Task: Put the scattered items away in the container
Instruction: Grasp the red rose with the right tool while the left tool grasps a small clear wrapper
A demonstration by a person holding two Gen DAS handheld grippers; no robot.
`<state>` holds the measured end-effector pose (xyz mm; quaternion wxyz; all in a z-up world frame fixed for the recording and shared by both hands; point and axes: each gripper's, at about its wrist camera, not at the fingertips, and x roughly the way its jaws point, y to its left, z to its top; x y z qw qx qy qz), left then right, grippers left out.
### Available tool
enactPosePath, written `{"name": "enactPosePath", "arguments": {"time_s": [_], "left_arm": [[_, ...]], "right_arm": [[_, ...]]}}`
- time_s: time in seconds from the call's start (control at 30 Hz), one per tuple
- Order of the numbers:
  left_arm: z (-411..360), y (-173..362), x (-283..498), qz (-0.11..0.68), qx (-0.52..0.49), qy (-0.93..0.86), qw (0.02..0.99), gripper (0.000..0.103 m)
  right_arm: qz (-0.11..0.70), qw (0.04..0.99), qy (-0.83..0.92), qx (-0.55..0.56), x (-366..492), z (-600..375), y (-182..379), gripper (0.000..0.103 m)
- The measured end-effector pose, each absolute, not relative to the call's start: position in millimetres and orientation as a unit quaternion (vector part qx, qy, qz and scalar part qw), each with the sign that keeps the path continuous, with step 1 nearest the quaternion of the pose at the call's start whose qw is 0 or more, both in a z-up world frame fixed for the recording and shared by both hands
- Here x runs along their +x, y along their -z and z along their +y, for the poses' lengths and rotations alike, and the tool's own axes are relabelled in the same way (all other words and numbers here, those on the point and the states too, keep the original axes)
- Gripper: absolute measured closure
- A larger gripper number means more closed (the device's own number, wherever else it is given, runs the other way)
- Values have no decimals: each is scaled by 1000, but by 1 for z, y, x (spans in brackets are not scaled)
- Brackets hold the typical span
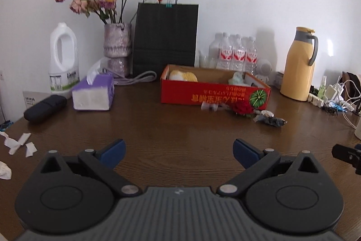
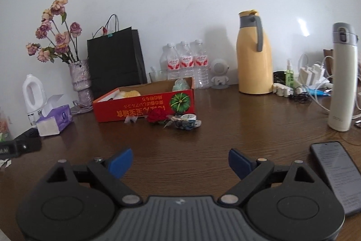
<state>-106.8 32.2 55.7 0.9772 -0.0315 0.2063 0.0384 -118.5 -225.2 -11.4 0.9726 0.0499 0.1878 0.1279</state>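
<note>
Left hand-held gripper point(image 1: 179, 151): jaws wide, nothing between them, over bare brown counter point(image 1: 180, 128). Right hand-held gripper point(image 2: 180, 160): jaws wide, likewise holding nothing. Red cardboard box point(image 1: 214, 94), open-topped: ahead of both, holding a yellow item point(image 1: 183, 75) and a pale green item point(image 1: 237, 78). Scattered items on the counter just before the box's near wall: red flower point(image 2: 156, 116), tape roll point(image 2: 188, 117), crumpled wrapper point(image 1: 274, 120). Phone point(image 2: 336, 175): beside the right one's right finger.
</note>
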Motion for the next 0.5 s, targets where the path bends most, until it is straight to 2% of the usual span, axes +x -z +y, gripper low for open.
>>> {"name": "enactPosePath", "arguments": {"time_s": [0.17,0.37,0.4,0.43,0.47,0.5], "left_arm": [[33,-56,-51,219,-12,-36,975,0],[32,-58,59,233,55,10,971,1],[31,-55,78,242,56,31,968,3],[30,-50,95,252,55,51,965,10],[29,-44,112,266,53,67,960,19],[27,-38,127,282,51,73,955,24]], "right_arm": [[222,962,-156,23,-60,-203,7,12],[256,947,-194,20,45,-171,2,16],[253,946,-202,16,63,-163,2,20],[252,945,-208,15,81,-155,4,23],[260,941,-215,14,99,-146,5,30],[265,938,-223,13,116,-138,8,38]]}}
